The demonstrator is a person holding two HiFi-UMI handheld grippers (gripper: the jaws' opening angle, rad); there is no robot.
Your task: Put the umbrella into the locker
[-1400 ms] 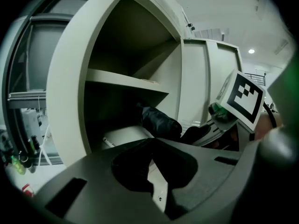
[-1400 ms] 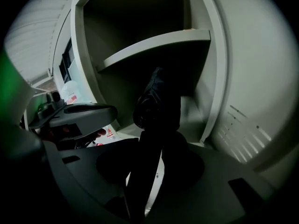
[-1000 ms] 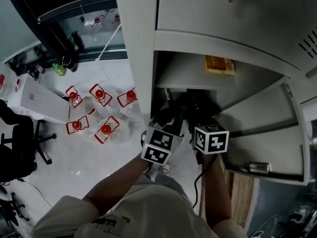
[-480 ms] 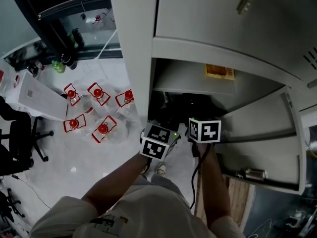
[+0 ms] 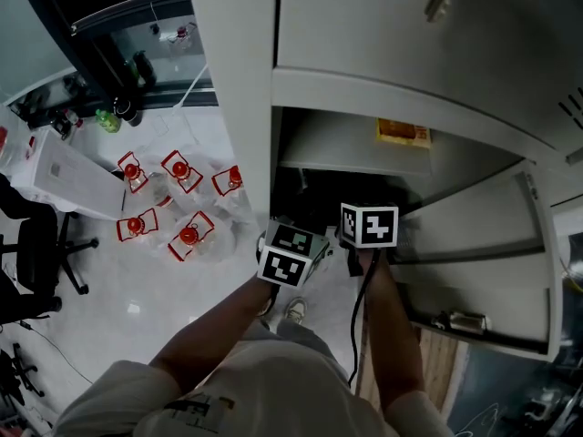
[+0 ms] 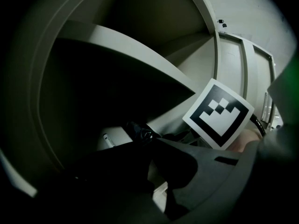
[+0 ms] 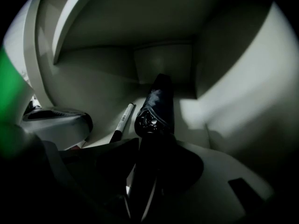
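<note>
The black folded umbrella (image 7: pixel 158 101) lies lengthwise on the floor of the open locker compartment (image 7: pixel 163 59), its far end near the back wall. My right gripper (image 7: pixel 150 158) is shut on its near part, and the umbrella runs on from between the jaws. From the left gripper view its crumpled end (image 6: pixel 140 131) shows beside the right gripper's marker cube (image 6: pixel 218 114). My left gripper (image 6: pixel 152 164) stands open just left of it, nothing between its jaws. In the head view both marker cubes (image 5: pixel 290 255) (image 5: pixel 369 225) sit at the dark locker opening, which hides the umbrella.
A white marker pen (image 7: pixel 122 119) lies on the locker floor left of the umbrella. An orange box (image 5: pixel 403 133) rests on the shelf above. The locker door (image 5: pixel 483 244) hangs open at the right. Red-capped bottles (image 5: pixel 182 203) stand on the floor at the left.
Both grippers have moved toward the locker opening, the right one further, taking the umbrella deeper in. Neither gripper's jaws have visibly changed.
</note>
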